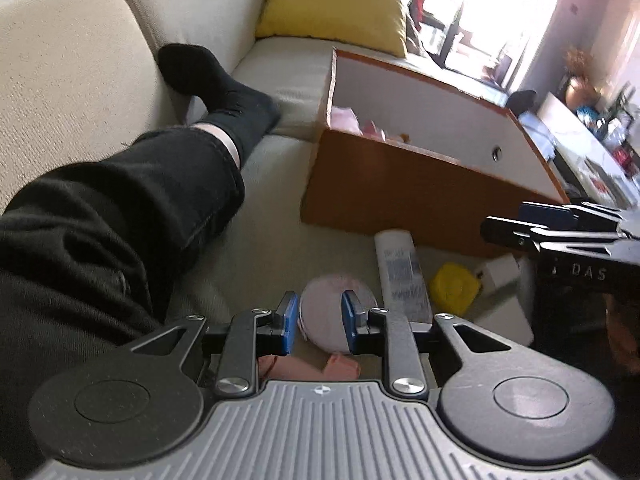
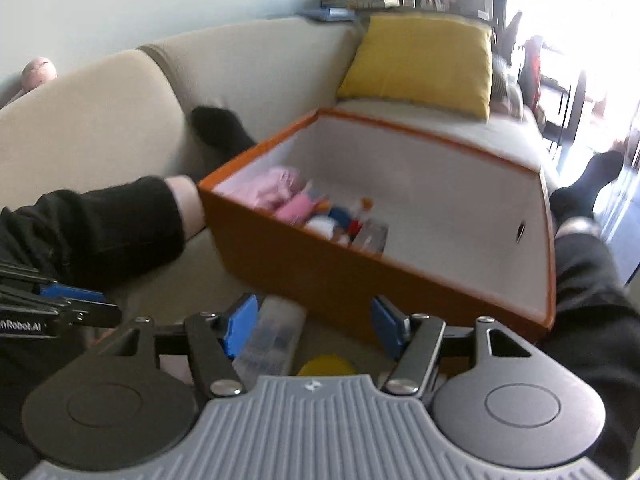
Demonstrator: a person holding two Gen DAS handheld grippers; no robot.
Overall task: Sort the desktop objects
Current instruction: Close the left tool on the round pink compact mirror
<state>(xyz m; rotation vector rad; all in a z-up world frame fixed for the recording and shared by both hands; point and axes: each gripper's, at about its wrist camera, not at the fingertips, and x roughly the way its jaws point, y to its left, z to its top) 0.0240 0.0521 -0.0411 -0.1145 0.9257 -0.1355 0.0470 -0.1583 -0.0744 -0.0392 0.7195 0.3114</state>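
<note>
My left gripper [image 1: 320, 320] hangs just above a round pink pad [image 1: 324, 300] on the sofa seat. Its blue pads stand narrowly apart and press on nothing. Right of the pad lie a white tube [image 1: 400, 268], a yellow lump [image 1: 454, 284] and a small white box [image 1: 500, 272]. My right gripper [image 2: 313, 326] is open wide over the white tube [image 2: 272, 336] and the yellow lump [image 2: 326, 364], holding nothing. Beyond them stands an orange box [image 2: 320, 272] with a white inside, holding pink cloth [image 2: 276, 186] and small toys [image 2: 344, 220].
A person's black-trousered leg and sock [image 1: 200, 72] lie across the beige sofa [image 1: 72, 52] to the left; another leg [image 2: 592, 280] is right of the box. A yellow cushion [image 2: 420, 60] leans at the back. The right gripper [image 1: 504, 224] reaches in from the right edge.
</note>
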